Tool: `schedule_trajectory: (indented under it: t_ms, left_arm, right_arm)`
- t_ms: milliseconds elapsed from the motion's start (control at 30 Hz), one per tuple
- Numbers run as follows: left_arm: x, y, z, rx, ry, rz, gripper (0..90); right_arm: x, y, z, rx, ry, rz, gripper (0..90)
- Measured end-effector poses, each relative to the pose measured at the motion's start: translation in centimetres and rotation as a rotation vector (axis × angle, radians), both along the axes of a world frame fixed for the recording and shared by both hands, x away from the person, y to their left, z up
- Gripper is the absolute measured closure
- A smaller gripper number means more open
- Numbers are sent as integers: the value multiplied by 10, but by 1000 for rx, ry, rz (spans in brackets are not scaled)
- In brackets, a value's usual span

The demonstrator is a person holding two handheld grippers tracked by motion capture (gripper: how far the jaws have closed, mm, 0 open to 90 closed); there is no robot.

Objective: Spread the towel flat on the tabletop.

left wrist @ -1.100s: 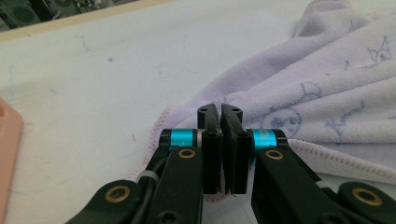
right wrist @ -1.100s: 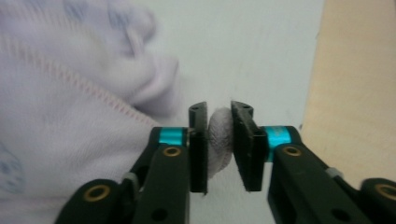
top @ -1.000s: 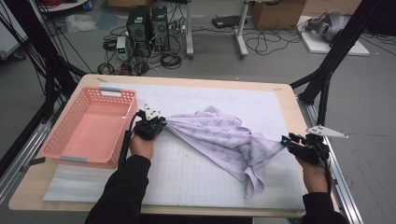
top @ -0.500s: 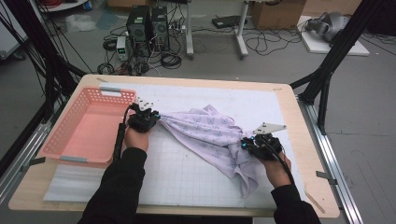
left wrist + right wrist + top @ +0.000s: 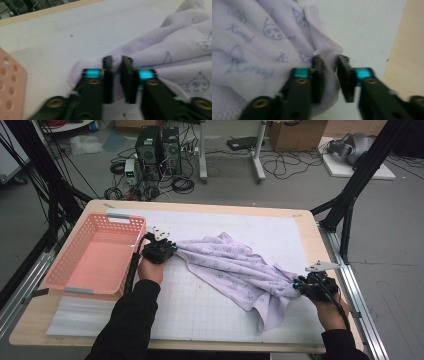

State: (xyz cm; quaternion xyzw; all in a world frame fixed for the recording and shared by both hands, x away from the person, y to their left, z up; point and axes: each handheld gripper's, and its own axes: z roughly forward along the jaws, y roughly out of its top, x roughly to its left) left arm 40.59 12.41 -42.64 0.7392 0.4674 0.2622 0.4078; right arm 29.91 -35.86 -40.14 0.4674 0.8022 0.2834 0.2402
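Item: one lilac printed cloth (image 5: 240, 272), lying crumpled in a diagonal band across the white gridded mat (image 5: 200, 305) on the wooden table (image 5: 312, 227). Print, seen in my right gripper view: small cartoon faces and cursive lettering (image 5: 249, 68), too blurred to read with any certainty; my left gripper view shows the same little figures, no legible words. Hem: stitched edge along the corner in my right gripper view. Position relative to my tongs: my left gripper (image 5: 159, 251) sits at the cloth's upper-left end, just beside the pink perforated basket (image 5: 95, 257); in its own view, my left gripper (image 5: 117, 72) has its jaws narrowly parted, having just been opening, with a fold of the cloth's edge (image 5: 75, 72) lying in the gap and bunched around the tips, the pads not visibly pressing it. My right gripper (image 5: 312, 285) sits at the cloth's lower-right end, near the table's right edge; in its own view, my right gripper (image 5: 329, 75) also has jaws a little apart, having just been opening, a fold of the hemmed corner resting against one pad with a clear gap to the other. One tail of the cloth hangs toward the mat's near edge.
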Motion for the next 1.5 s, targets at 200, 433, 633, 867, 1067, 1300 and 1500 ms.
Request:
schedule_trajectory:
  t_ms: [200,433,633,867,1067,1300,1500]
  left_arm:
    - [-31,-24,10,-27,-64,-127,399]
    - [-56,-52,18,-73,-108,-276,406]
    - [-64,-97,3,-64,-43,-426,415]
    - [-78,-153,-21,27,38,-600,398]
    - [-82,-162,-24,102,40,-640,506]
    - [-83,-155,-21,91,84,-689,879]
    - [-72,-95,-15,110,128,-528,882]
  right_arm:
    - [2,7,13,110,-117,-23,556]
    - [10,24,-2,107,-99,3,540]
    - [4,24,-1,140,-123,5,518]
    - [1,17,-3,164,-130,-16,482]
    - [0,17,-3,173,-133,-15,481]
    - [-1,17,-3,179,-134,-12,481]
    - [-3,13,-3,195,-134,-21,481]
